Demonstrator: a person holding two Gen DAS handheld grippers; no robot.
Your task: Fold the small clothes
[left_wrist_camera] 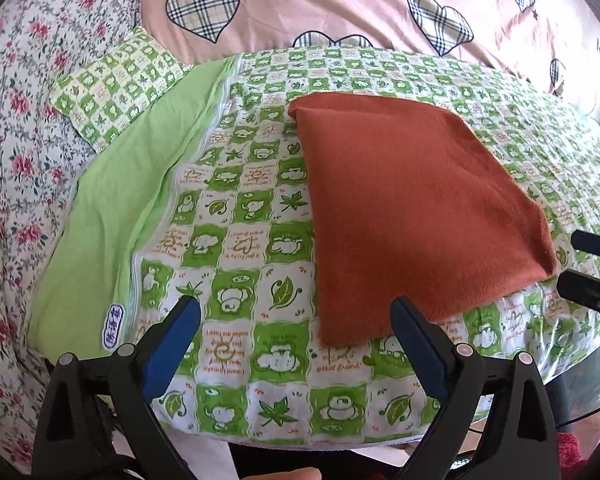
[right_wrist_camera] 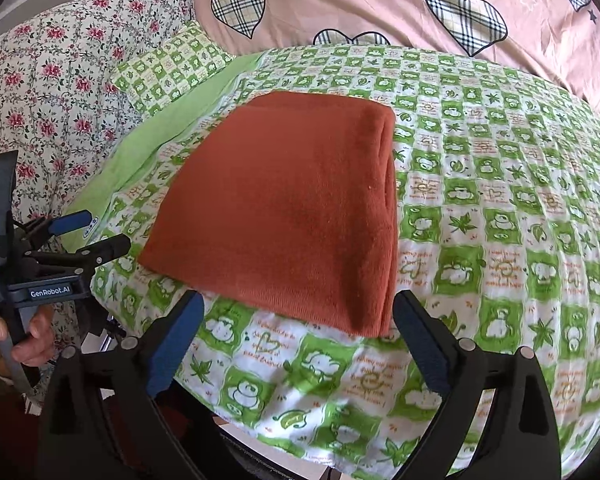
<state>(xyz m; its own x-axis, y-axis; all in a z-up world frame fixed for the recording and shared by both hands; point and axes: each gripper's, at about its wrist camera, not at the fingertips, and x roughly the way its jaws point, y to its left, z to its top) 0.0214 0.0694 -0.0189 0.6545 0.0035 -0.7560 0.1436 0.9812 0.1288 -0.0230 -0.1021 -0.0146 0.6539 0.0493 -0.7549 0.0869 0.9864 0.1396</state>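
1. As far as both views show, I judge folding nearly done: rust-orange garment (right_wrist_camera: 284,208) lies in a neat layered rectangle on the green checked quilt (right_wrist_camera: 500,208), on the bed.
2. Left gripper (left_wrist_camera: 296,312) and right gripper (right_wrist_camera: 298,306) released, holding nothing, just short of its near edge.
3. Left: perhaps one final fold.

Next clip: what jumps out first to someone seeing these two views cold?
The rust-orange folded cloth grabs the eye, lying flat in the middle of the green-checked quilt with its stacked layers showing along its right edge. Behind it rises a pink duvet with plaid hearts. Both hand-held grippers, left and right, hang open at the cloth's near edge, holding nothing.
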